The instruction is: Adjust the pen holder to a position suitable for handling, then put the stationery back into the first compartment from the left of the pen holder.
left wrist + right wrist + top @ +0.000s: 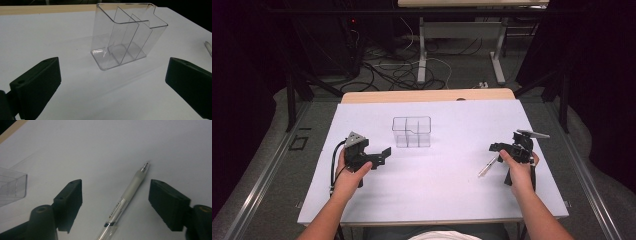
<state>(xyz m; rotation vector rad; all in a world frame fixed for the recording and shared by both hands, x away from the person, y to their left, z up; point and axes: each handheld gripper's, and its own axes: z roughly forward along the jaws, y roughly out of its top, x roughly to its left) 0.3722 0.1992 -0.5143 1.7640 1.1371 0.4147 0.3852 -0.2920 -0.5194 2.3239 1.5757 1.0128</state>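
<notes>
A clear plastic organiser (411,132) with several upright compartments stands empty on the white table (437,195), left of centre. My left gripper (383,154) hovers to its left, pointing at it, jaws wide open with nothing between them. In the left gripper view the organiser (127,35) stands ahead of the open left gripper (112,82). A translucent pen (488,165) lies on the table at the right. My right gripper (498,150) is over it, open. In the right gripper view the pen (125,200) lies between the jaws of the right gripper (117,195), touching neither pad.
The table's wooden far edge (427,95) runs behind the organiser. Beyond it, cables (402,70) lie on the floor around the legs of another table (422,55). Dark curtains close both sides. A corner of the organiser (11,185) is at the left of the right gripper view.
</notes>
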